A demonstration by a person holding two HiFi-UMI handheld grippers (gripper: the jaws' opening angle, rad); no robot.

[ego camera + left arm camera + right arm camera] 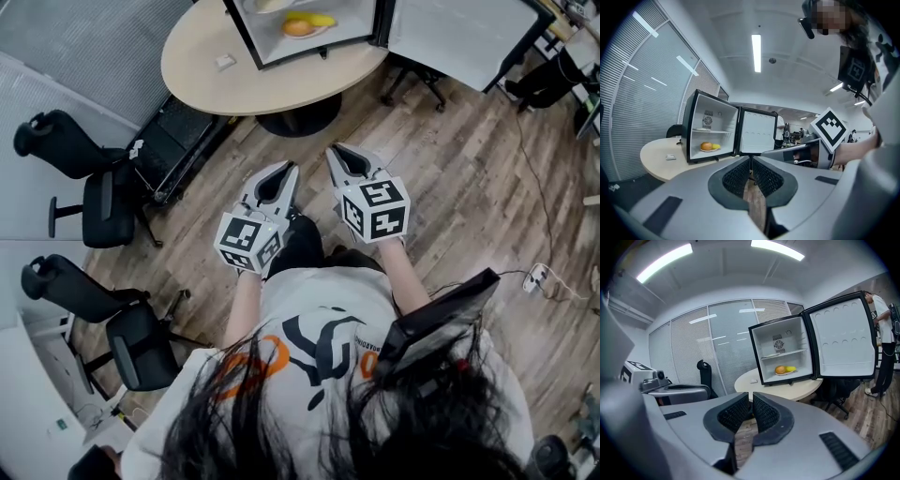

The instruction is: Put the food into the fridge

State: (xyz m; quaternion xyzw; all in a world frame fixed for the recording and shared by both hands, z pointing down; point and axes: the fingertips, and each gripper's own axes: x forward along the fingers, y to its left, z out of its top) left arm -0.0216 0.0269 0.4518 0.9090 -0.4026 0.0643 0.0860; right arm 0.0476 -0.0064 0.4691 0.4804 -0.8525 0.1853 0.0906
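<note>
Fruit (302, 26) sits inside the open fridge (241, 34) on the table (202, 66). Left tongs (284, 171) and right tongs (335, 153) pressed together, empty (well back). Risk: shoving the door (459, 37) shut could slide the fridge.

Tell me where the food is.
At the head view's top centre, the food lies in the bottom of the open fridge, which stands on the round table.
</note>
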